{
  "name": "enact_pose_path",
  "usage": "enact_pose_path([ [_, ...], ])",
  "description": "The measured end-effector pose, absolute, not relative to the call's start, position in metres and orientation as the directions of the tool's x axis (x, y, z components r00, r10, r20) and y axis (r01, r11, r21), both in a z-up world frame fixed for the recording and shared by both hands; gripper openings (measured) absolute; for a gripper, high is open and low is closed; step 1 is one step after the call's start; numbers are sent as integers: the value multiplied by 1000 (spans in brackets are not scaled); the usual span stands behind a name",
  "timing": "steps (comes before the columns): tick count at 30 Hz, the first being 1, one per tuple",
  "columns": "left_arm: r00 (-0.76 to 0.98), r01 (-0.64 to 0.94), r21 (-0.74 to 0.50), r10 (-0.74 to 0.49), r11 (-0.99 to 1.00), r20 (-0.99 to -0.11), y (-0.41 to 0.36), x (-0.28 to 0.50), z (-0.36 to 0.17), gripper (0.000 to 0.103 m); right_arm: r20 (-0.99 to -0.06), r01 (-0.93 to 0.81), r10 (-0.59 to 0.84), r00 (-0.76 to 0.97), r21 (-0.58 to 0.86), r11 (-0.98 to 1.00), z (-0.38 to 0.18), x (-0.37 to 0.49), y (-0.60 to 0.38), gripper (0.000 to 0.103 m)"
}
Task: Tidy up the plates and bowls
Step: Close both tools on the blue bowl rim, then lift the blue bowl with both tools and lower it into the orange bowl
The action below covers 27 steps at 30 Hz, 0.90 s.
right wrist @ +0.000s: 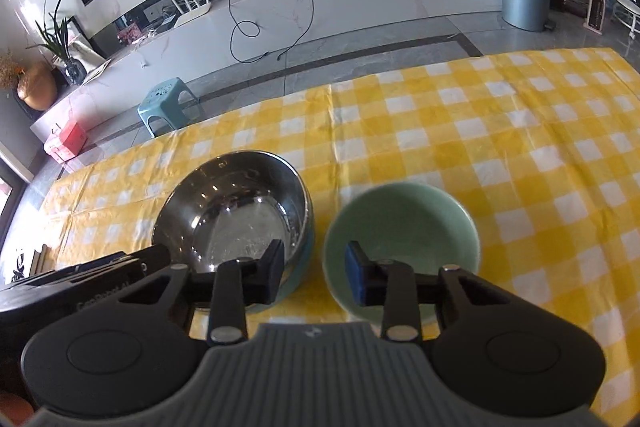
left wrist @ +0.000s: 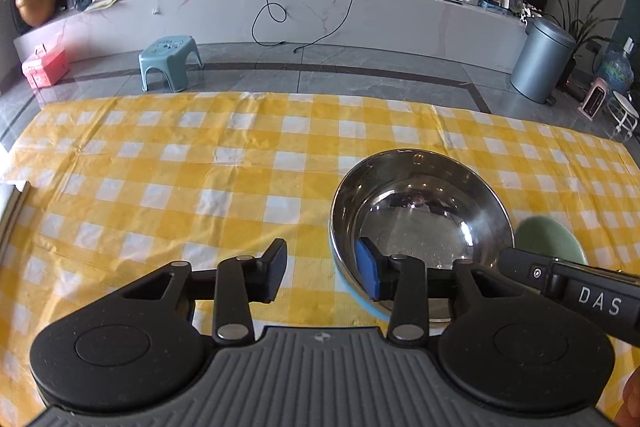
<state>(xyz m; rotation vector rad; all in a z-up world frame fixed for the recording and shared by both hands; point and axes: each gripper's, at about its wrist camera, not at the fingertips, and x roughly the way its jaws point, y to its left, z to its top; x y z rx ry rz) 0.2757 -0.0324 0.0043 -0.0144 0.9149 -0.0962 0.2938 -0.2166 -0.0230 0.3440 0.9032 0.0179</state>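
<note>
Yellow-checked worktop (left wrist: 200, 187) carries a steel bowl (right wrist: 236, 215) beside a green bowl (right wrist: 404, 227). Left claw (left wrist: 326, 273) straddles the steel rim, jaws apart; right claw (right wrist: 316, 273) straddles the green rim, unclamped.

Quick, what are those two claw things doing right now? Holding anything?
Left gripper: open, straddling the near rim of the steel bowl, not clamped.
Right gripper: open, straddling the near rim of the green bowl.

The left gripper (left wrist: 326, 273) is hanging over the yellow-and-white checked tablecloth (left wrist: 160, 187) with its jaws apart; the shiny round stainless-steel bowl (left wrist: 420, 215) is sitting around the right jaw, whose blue pad is lying inside its near rim; the pale green ceramic bowl (left wrist: 550, 237) is showing further right, partly hidden behind a black gripper body (left wrist: 572, 291).
</note>
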Motion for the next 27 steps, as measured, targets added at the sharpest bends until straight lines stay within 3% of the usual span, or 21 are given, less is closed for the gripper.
enact_pose_path([
  [12, 603, 83, -50, -90, 995, -792, -38, 289, -6, 20, -767, 103, 137, 627, 256, 961, -31, 315, -201, 19],
  [14, 600, 92, -48, -94, 995, -795, -40, 288, -7, 13, -772, 111, 121, 624, 241, 964, -32, 317, -200, 8],
  [15, 599, 96, -50, -98, 994, -795, -42, 289, -7, 11, -773, 118, 109, 625, 231, 966, -32, 317, -200, 8],
  [27, 618, 90, -16, -69, 996, -783, -31, 261, 13, 8, -772, 104, 121, 624, 236, 966, -20, 296, -191, 6],
])
